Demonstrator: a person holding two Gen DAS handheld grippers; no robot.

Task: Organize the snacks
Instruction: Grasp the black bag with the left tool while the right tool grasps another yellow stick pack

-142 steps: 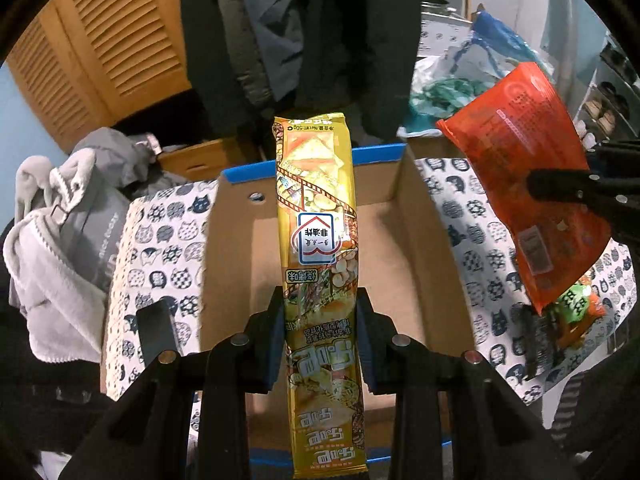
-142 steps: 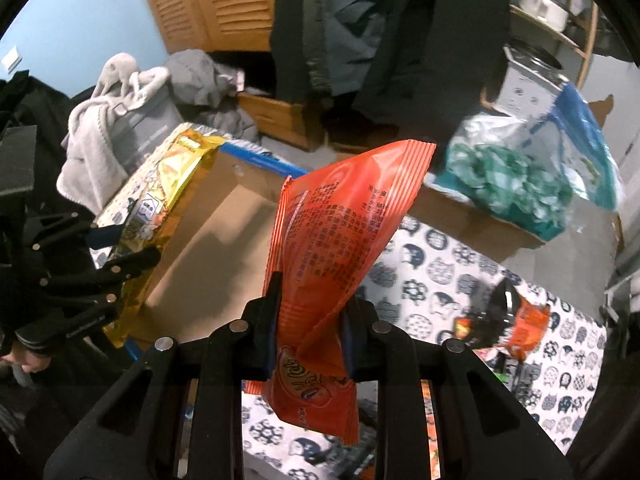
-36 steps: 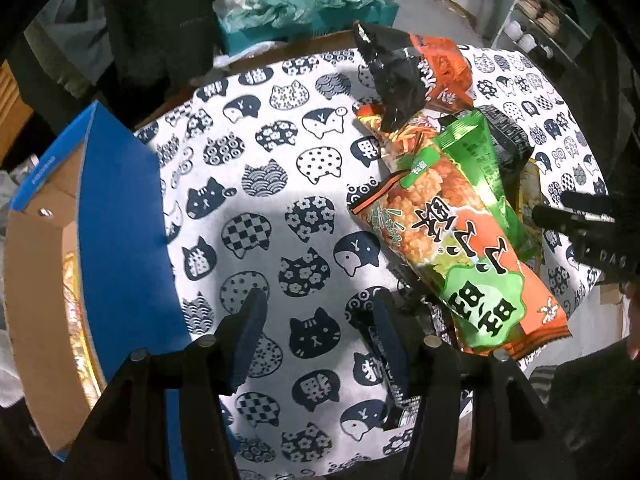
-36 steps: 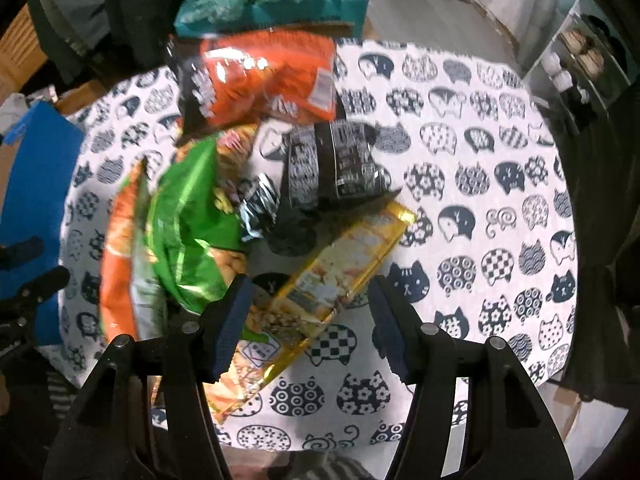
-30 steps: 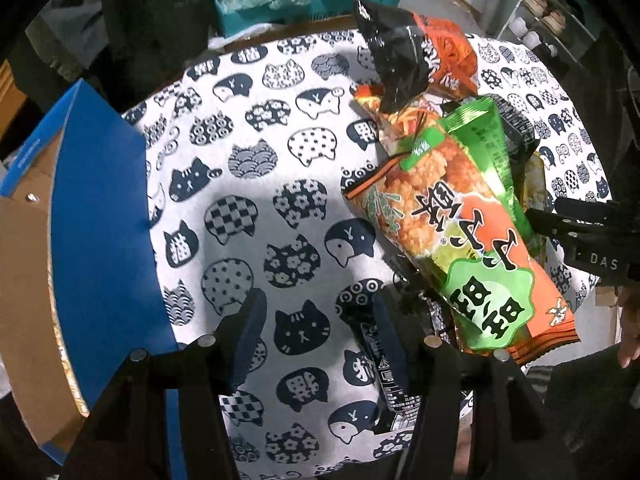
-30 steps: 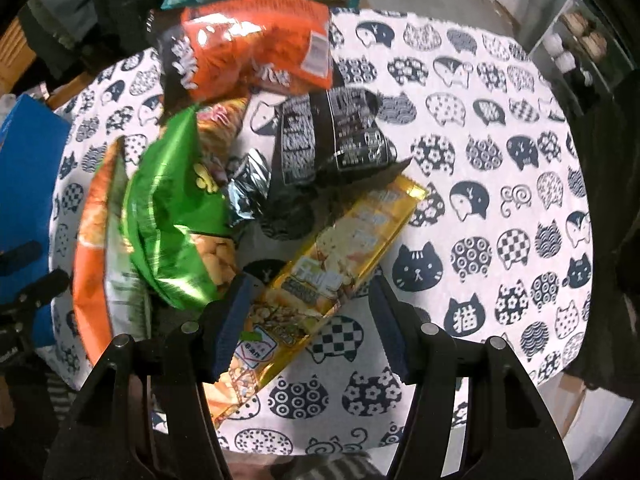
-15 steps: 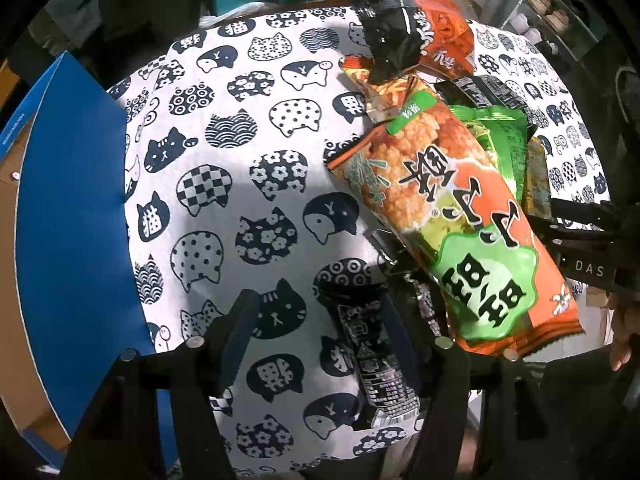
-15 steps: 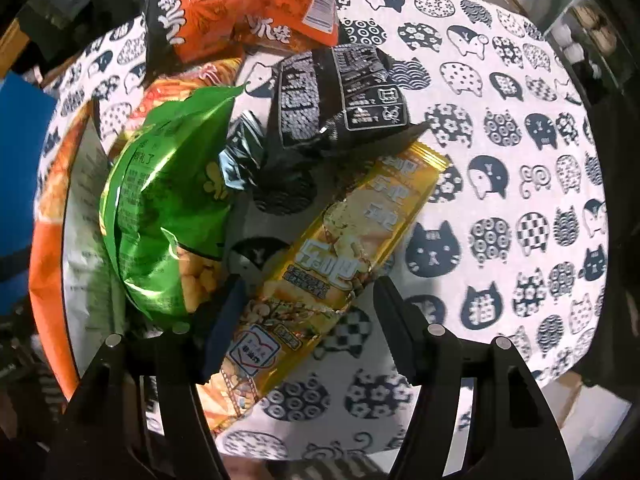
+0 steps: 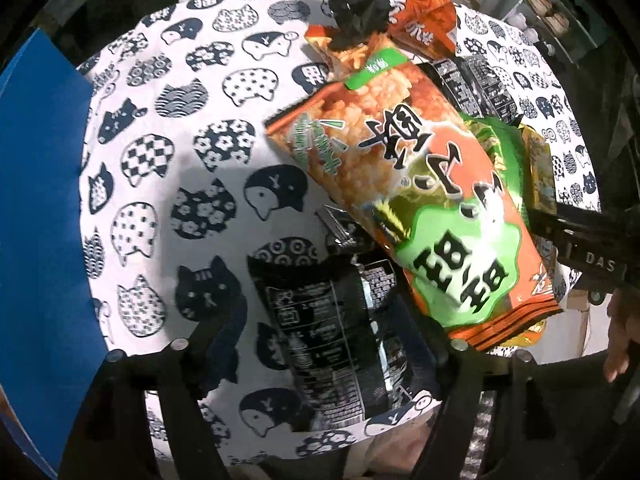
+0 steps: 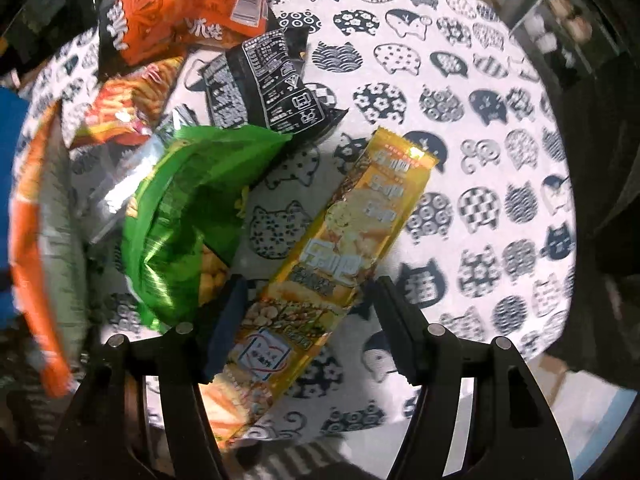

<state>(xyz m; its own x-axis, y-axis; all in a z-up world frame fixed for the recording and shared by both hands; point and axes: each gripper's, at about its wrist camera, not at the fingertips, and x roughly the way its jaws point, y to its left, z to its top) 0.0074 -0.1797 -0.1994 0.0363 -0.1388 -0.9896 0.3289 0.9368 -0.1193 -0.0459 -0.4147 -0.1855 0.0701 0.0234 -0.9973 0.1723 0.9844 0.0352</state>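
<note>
My left claw, emptied since the box drop, now straddles the black packet, jaws apart; right claw likewise straddles the yellow packet, ready for the next pickups.

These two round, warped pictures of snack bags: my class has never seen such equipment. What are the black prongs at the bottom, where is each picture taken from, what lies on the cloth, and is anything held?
No robot here: a person holds a two-fingered grabbing tool in each hand, each carrying a wide-angle camera looking along its fingers. The black prongs are those fingers.

The left tool's view shows the left gripper, jaws open, astride a black snack packet. Beside it lies a large orange-and-green rice cracker bag, and a blue box flap sits at the left edge.

The right tool's view shows the right gripper, jaws open, around a long yellow cracker packet. A green bag, another black packet and an orange-and-black bag lie nearby.

Everything rests on a cat-print tablecloth. Nothing is gripped yet.
</note>
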